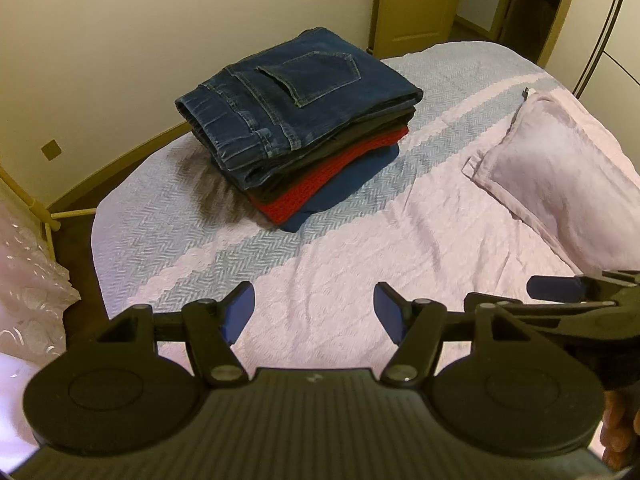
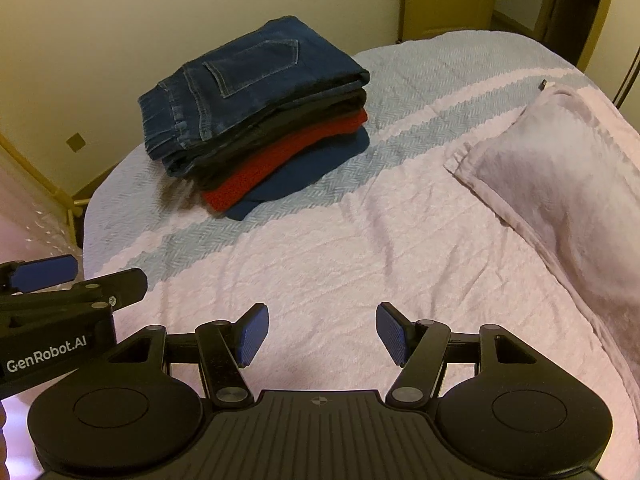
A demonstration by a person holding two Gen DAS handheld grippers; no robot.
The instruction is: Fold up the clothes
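Left wrist: left gripper (image 1: 314, 312) jaws apart, empty, over pink bedspread (image 1: 340, 264). Stack of folded clothes (image 1: 300, 132) at 12 o'clock, jeans on top. Pillow (image 1: 560, 168) at 2.

Right wrist: right gripper (image 2: 322, 332) jaws apart, empty. Stack (image 2: 256, 120) at 11; pillow (image 2: 560, 164) at 2.

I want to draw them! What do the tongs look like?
Both tongs are black, with flat blue pads on two fingers, silver pins at the joints, round discs at each side and a ridged middle. One has white "GenRobot.AI" lettering on its side. No cables or sleeves show.
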